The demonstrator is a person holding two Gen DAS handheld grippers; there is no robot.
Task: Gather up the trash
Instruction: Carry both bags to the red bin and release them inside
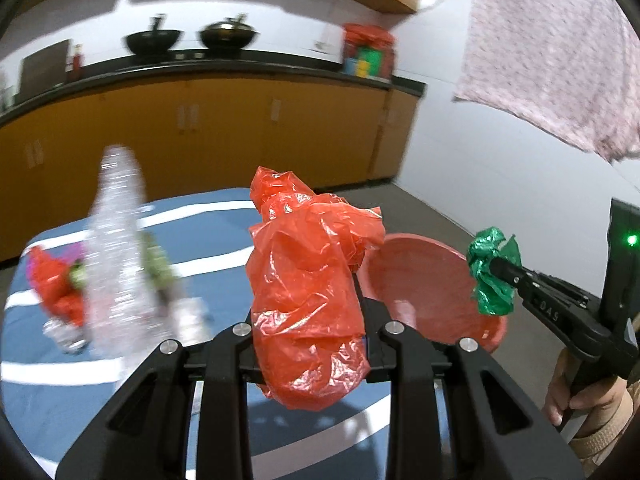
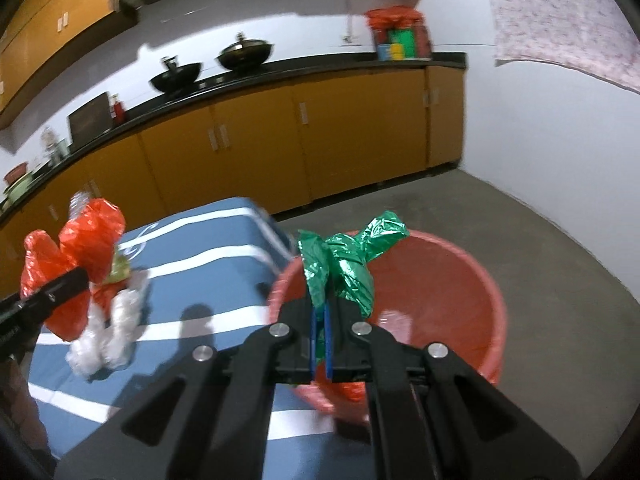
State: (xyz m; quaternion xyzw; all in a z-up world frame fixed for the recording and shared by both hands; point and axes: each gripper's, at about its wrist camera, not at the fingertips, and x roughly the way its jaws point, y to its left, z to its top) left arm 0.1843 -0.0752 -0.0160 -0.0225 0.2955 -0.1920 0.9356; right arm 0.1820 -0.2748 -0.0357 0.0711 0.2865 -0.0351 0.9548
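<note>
A low table covered by a blue cloth with white stripes [image 2: 192, 256] is seen standing on a grey concrete floor [image 2: 520, 220], and a red plastic basin [image 2: 486, 280] is set just beside the table's right edge. Along the far wall a run of orange-brown cabinets [image 2: 280, 136] is topped by a black counter [image 2: 280, 70], on which two dark woks [image 2: 176, 76] are placed side by side, with a red bag holding coloured boxes [image 2: 400, 36] near the counter's right end. More cabinets are mounted above, and a pale patterned cloth [image 1: 560, 60] is hung against the white wall on the right. The left gripper [image 1: 308, 292] is clenched on a crumpled red plastic bag [image 1: 308, 280], which is held up above the table. The right gripper [image 2: 322, 308] is closed on a crumpled green plastic bag [image 2: 344, 264], which is held over the near rim of the basin. On the table, towards its left side, a clear crushed plastic bottle [image 1: 116, 248], blurred in the left view, is seen upright among other litter: a red wrapper [image 1: 56, 288] and clear crumpled plastic [image 2: 108, 340]. A small piece of red plastic [image 2: 352, 390] is glimpsed at the bottom of the basin, partly hidden by the right gripper.
</note>
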